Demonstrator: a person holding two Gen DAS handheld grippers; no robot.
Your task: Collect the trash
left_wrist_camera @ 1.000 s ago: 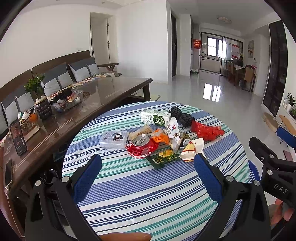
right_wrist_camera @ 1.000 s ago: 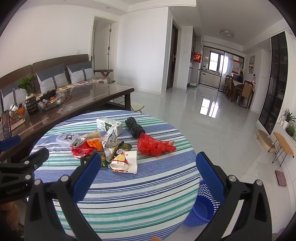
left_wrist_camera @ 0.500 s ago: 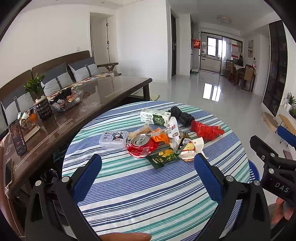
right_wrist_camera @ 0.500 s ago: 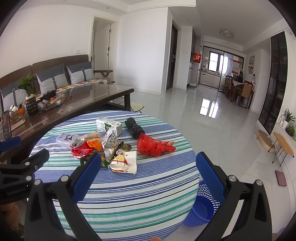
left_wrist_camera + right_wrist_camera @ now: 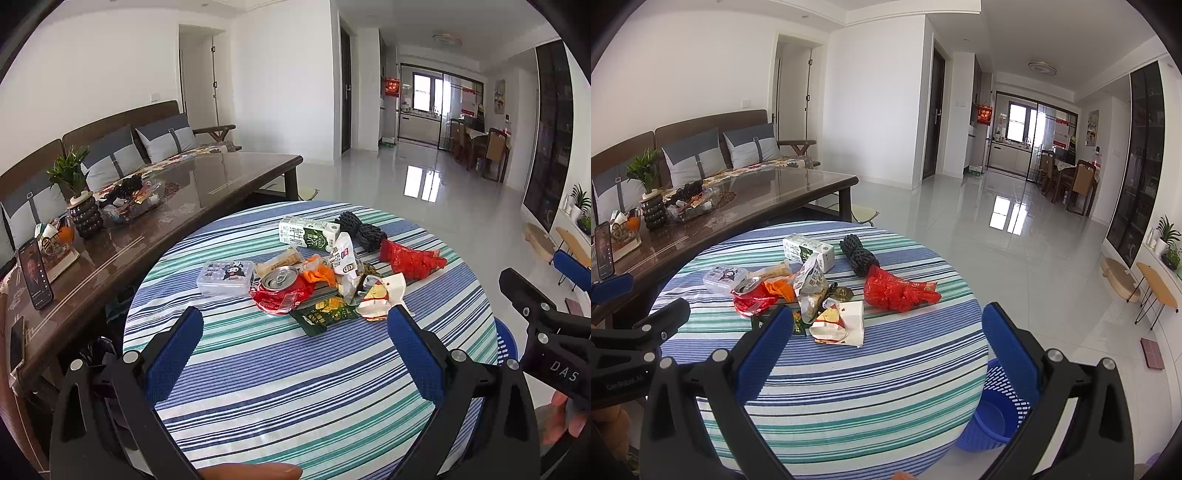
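Both pairs of blue-padded fingers are spread wide and hold nothing — the left gripper (image 5: 294,350) and the right gripper (image 5: 886,345) hover above the near side of the round table with the blue-and-green striped cloth (image 5: 280,398). Trash lies heaped mid-table: a crushed red drink can (image 5: 280,286), a green-and-white milk carton (image 5: 308,234), a crumpled red plastic bag (image 5: 901,291). Beside the table stands a blue perforated plastic wastebasket (image 5: 995,417) — on the floor.

Striped round counter (image 5: 295,387), trash heap mid-top: crushed can (image 5: 281,290), milk carton (image 5: 308,234), red bag (image 5: 412,260), left gripper (image 5: 295,354) spread wide, hovering empty, right gripper (image 5: 546,332) alongside.
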